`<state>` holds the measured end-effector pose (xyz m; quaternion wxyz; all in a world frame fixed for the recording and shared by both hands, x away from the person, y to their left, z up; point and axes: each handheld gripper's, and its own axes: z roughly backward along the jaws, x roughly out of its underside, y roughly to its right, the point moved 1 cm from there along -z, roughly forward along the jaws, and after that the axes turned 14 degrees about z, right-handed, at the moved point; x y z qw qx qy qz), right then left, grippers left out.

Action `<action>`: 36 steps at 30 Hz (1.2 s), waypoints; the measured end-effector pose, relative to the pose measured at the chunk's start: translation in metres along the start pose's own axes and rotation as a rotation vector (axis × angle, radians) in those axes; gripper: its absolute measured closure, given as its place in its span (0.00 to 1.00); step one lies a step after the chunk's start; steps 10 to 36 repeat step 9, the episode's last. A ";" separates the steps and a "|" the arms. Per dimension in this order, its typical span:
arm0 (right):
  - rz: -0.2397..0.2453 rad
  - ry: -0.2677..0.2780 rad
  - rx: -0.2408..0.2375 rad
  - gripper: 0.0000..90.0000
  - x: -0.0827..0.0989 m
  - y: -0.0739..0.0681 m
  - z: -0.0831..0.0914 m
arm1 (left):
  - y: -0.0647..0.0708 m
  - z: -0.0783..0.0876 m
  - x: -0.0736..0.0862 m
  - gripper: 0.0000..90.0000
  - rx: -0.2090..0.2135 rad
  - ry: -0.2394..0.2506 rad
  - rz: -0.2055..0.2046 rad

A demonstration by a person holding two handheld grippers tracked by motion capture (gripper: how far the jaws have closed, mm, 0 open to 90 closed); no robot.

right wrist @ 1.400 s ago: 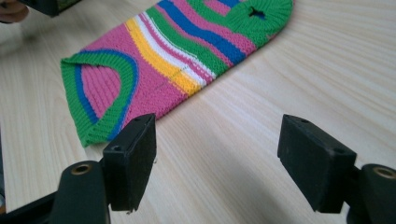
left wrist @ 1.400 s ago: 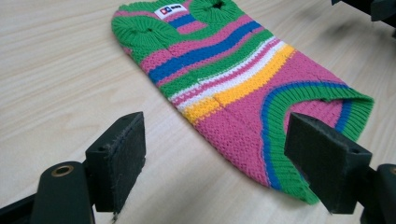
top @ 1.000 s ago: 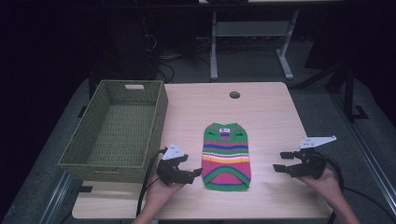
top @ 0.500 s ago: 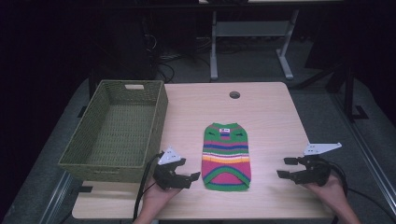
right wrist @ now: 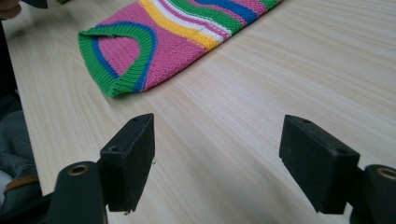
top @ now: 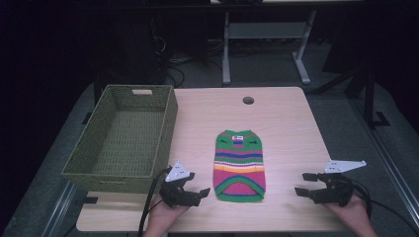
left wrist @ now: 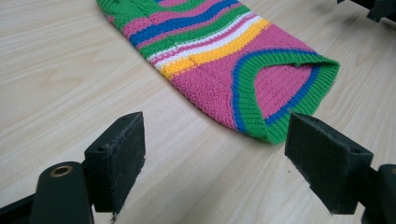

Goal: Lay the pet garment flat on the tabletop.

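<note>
Overhead, left gripper (top: 200, 191) and right gripper (top: 303, 184) both wide open, empty, flanking striped sweater (top: 240, 166); basket (top: 163, 129) alongside.

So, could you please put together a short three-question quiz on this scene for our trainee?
1. True or false: the left gripper is shut on the striped sweater.
2. Which gripper is nearer the sweater: A) left, B) right gripper?
3. What stands at the table's left side?

Key: 1. False; its jaws are open, off the sweater. 2. A. 3. The green woven basket, nothing inside it.
</note>
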<state>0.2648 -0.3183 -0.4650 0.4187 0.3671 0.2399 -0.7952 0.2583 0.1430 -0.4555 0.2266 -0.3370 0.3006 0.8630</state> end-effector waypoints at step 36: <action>-0.003 0.023 0.017 0.29 0.019 -0.022 0.002 | 0.015 0.006 0.001 0.22 0.023 0.009 -0.019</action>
